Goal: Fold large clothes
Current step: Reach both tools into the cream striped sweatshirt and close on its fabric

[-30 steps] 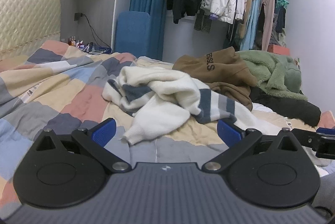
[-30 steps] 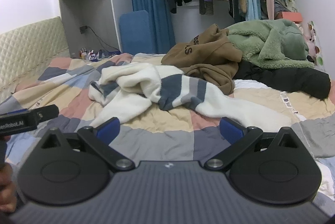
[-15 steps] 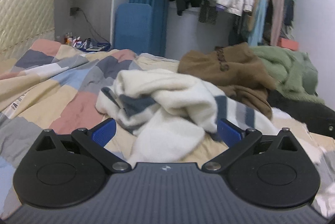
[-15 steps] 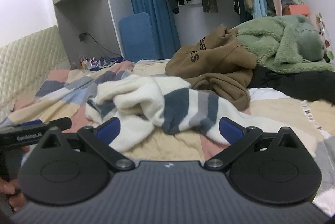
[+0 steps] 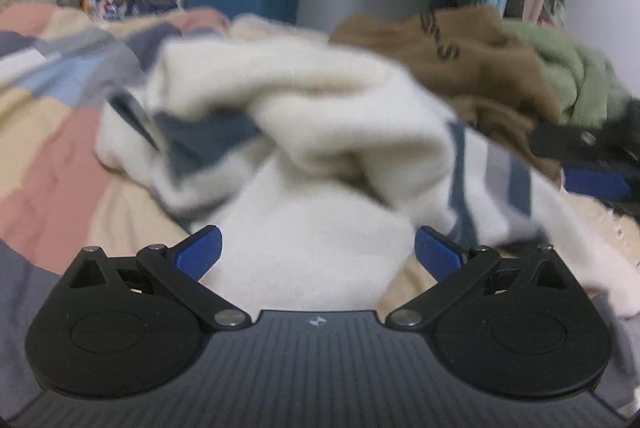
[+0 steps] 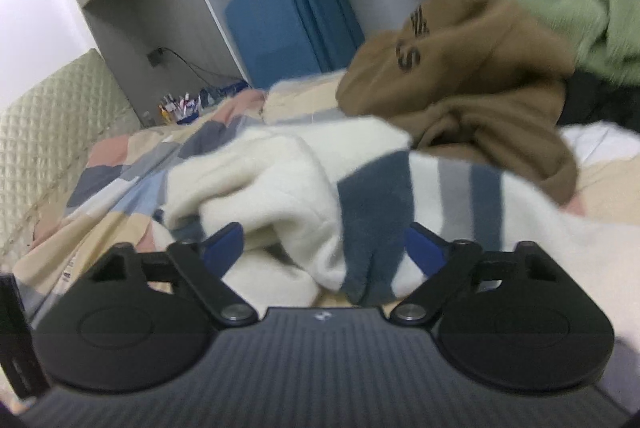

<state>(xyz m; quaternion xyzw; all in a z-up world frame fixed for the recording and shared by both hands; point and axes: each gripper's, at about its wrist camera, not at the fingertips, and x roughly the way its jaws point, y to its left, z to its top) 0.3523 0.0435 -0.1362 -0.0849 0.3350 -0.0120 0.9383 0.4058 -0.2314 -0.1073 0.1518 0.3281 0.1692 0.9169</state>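
Left wrist: probably fleecy, crumpled sweater [image 5: 320, 116].

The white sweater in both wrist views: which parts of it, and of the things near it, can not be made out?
- Sweater, left wrist view: motion blur hides its folds; the left gripper covers its near edge.
- Sweater, right wrist view: the closing right gripper has cloth between the jaws; contact unclear.
- Brown hoodie: print blurred, unreadable.
- Black garment: cut by the right edge.
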